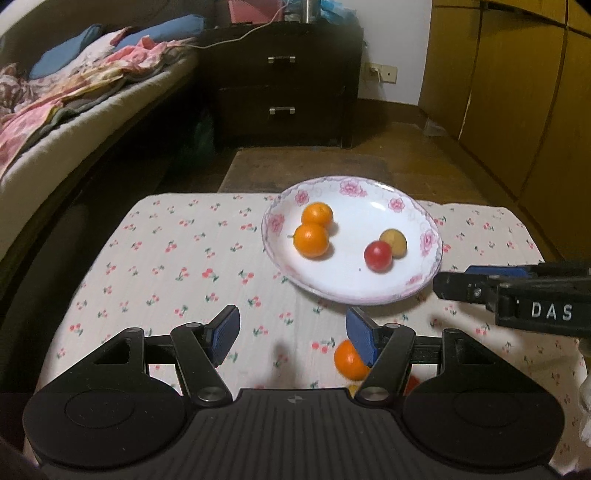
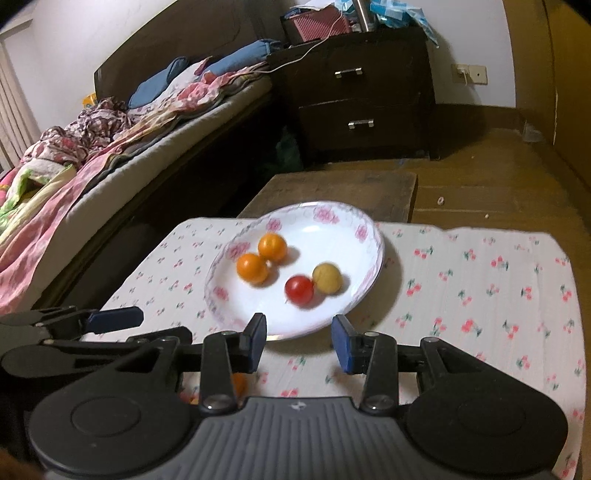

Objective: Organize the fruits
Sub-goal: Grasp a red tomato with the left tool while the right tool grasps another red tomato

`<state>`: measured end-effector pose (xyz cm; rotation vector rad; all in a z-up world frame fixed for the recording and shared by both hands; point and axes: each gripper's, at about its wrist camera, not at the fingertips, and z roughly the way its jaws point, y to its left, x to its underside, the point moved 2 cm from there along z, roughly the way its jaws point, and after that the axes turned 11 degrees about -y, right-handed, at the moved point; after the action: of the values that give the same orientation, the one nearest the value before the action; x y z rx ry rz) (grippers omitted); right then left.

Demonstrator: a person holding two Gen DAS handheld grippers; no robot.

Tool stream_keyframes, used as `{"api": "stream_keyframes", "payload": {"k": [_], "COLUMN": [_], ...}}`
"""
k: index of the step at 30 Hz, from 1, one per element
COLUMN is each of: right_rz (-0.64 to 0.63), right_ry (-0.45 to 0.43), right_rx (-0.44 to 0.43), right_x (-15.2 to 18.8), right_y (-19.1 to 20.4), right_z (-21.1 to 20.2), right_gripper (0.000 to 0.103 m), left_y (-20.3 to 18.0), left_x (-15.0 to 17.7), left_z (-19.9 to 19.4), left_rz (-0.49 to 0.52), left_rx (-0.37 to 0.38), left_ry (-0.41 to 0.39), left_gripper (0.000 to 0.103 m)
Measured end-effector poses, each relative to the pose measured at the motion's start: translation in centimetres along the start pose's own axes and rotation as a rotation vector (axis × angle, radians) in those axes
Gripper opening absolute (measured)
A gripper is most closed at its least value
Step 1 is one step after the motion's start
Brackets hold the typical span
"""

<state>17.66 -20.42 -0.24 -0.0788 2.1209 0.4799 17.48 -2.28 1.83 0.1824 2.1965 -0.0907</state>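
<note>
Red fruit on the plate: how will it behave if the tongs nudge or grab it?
The red fruit looks round and glossy, so it probably rolls readily and may slip between pads. It touches the yellow fruit, so a push would likely shift both. The plate is smooth and dished, so it probably drifts back toward the middle.

A low bed (image 2: 155, 147) is running along the left side of the room, its dark headboard (image 2: 184, 48) standing against a pale wall (image 2: 92, 29) and rumpled floral bedding (image 1: 55, 92) and blue pillows (image 1: 162, 31) lying on the mattress. A dark two-drawer nightstand (image 1: 280, 81) is sitting at the far end with clutter piled on top and a white cable (image 1: 236, 37) trailing off it. Yellow-brown wooden cabinet doors (image 1: 517, 92) are lining the right side. A wooden floor (image 2: 480, 192) is stretching between them, dimly lit. A wall socket (image 1: 382, 72) is showing low on the far wall.
</note>
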Motion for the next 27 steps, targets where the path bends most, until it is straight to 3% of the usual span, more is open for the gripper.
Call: {"api": "stream_keyframes", "payload": {"k": [27], "right_rz": [-0.059], "right_ry": [0.124], "right_rx": [-0.097], "right_x": [4.8], "right_y": [4.5], "right_z": [-1.8], "right_gripper": [0.051], "left_y": [1.2], "left_x": [4.7], "left_z": [-4.4], "left_rz": [-0.039], "left_rx": [0.025], "left_ry": [0.095], "left_gripper": [0.071]}}
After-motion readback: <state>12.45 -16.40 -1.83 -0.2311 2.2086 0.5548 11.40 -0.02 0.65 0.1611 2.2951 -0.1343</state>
